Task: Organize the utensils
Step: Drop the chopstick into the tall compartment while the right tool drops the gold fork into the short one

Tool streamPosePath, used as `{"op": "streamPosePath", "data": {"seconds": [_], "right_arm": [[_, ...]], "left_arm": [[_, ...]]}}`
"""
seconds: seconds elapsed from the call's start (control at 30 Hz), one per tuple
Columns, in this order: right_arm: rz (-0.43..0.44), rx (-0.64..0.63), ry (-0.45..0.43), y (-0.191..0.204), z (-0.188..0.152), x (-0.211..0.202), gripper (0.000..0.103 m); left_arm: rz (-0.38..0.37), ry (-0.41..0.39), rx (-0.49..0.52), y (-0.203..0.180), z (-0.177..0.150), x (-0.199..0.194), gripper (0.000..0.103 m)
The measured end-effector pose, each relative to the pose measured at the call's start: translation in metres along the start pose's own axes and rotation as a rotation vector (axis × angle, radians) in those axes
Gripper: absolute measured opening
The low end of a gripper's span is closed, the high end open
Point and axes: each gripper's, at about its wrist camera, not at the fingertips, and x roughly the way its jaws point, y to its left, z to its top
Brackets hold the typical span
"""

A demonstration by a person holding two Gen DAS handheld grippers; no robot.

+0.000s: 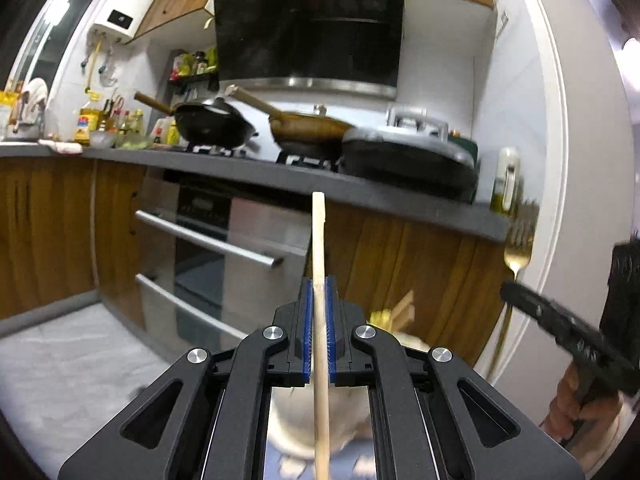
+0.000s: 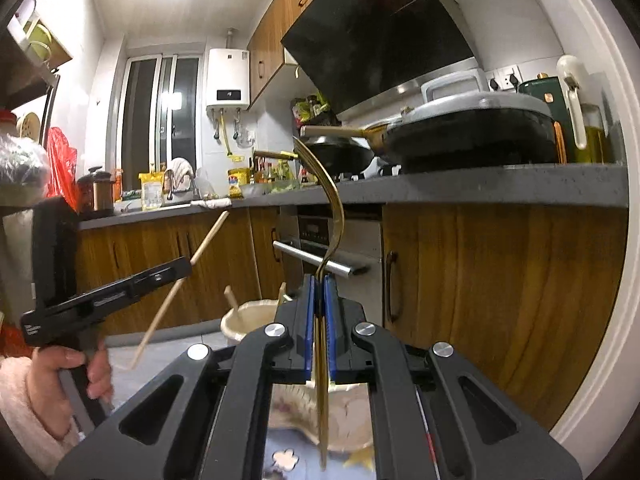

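Left gripper (image 1: 319, 292) clamped on one wooden chopstick (image 1: 319, 240), right gripper (image 2: 319, 292) clamped on one gold fork (image 2: 332, 200), cream holder (image 2: 250, 318) lower centre, two woks (image 1: 216, 122) upper centre, countertop (image 1: 256, 170) behind.

Narrow kitchen, wood cabinets under a grey counter

A black range hood (image 1: 308, 24) hangs at upper centre; a white water heater (image 2: 228, 76) sits beside the sliding window (image 2: 160, 116). Below, a built-in oven (image 1: 208, 256); pale floor (image 1: 60, 368) at lower left.
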Motion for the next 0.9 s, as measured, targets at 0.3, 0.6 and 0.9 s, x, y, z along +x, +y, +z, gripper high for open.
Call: {"op": "streamPosePath", "data": {"seconds": [0.3, 0.6, 0.9], "right_arm": [[0.018, 0.107, -0.088, -0.026, 0.024, 0.019, 0.005], [-0.012, 0.076, 0.011, -0.026, -0.003, 0.059, 0.005], [0.026, 0.145, 0.173, -0.047, -0.032, 0.072, 0.005]], "left_arm": [[-0.016, -0.161, -0.039, -0.002, 0.026, 0.051, 0.007], [0.047, -0.142, 0.045, -0.004, 0.009, 0.088, 0.007], [0.009, -0.028, 0.043, 0.009, -0.017, 0.050, 0.007]]}}
